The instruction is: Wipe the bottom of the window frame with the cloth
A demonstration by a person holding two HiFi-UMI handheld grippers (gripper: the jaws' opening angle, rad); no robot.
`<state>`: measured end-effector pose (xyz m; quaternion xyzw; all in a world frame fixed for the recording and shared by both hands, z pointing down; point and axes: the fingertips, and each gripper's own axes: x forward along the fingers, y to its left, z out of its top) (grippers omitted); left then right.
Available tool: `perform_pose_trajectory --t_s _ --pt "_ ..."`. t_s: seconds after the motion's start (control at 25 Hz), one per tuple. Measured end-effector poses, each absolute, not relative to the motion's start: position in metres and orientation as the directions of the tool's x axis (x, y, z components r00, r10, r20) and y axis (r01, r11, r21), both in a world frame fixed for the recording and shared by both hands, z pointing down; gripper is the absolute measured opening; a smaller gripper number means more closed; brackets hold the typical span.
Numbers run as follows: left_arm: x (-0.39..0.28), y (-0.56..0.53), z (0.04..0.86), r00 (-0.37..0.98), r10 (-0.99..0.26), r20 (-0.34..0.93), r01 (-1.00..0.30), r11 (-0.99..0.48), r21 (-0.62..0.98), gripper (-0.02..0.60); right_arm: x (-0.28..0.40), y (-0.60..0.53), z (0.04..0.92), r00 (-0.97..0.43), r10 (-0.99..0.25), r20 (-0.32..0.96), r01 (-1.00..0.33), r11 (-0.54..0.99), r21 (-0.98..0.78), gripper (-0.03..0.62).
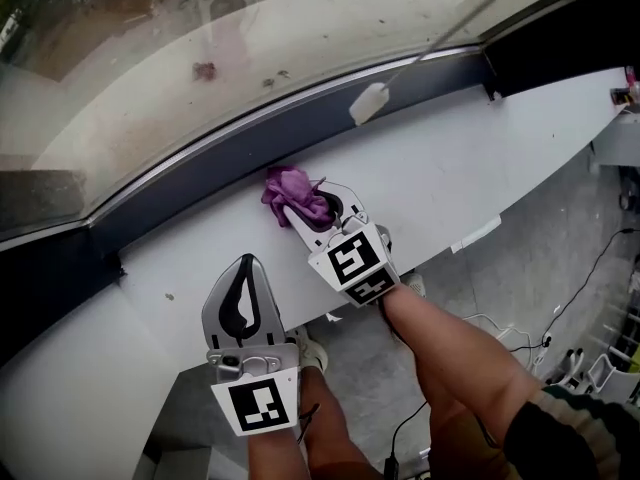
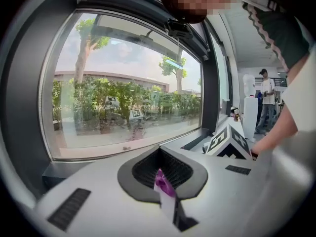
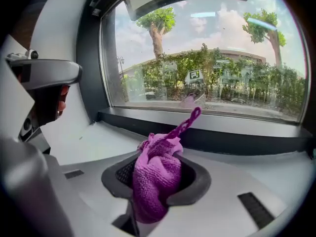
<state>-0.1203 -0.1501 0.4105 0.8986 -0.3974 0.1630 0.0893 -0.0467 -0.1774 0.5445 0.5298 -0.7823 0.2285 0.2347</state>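
Right gripper view gives me the cloth (image 3: 155, 174) best: a bunched purple rag clamped between the jaws of my right gripper (image 1: 322, 208), with one thin twisted tail sticking up out of the wad. In the head view the wad lies at the gripper's tips on the white sill (image 1: 470, 158), just beside the dark bottom rail of the window frame (image 1: 200, 163), though I cannot tell whether it touches the rail. A pale tag (image 1: 368, 101) lies against that rail further to the right.

My left gripper (image 1: 246, 273) hangs nearer to me over the sill's front edge, apart from the cloth, its jaws pressed together. In its own view a small purple scrap (image 2: 162, 180) sits at their seam (what it is, I cannot make out).

Beyond the glass (image 3: 212, 63) I see trees and a hedge. In the left gripper view, a person (image 2: 267, 102) stands far off down the room.
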Motion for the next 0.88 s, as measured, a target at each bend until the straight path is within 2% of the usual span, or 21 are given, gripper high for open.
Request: perform_pose_trajectory --t_s 0.48,0.88 --pt "-0.021 -0.131 0.415 0.686 -0.626 0.371 -0.679 -0.734 0.017 0.008 0.066 -0.154 0.549 -0.267 -0.739 0.619 -0.958 0.272 -0.089 0.141" --pt "0.075 -0.122 0.416 0.715 -0.606 0.350 -0.649 -0.761 0.008 0.008 0.188 -0.133 0.554 -0.200 -0.748 0.633 -0.972 0.231 -0.034 0.141"
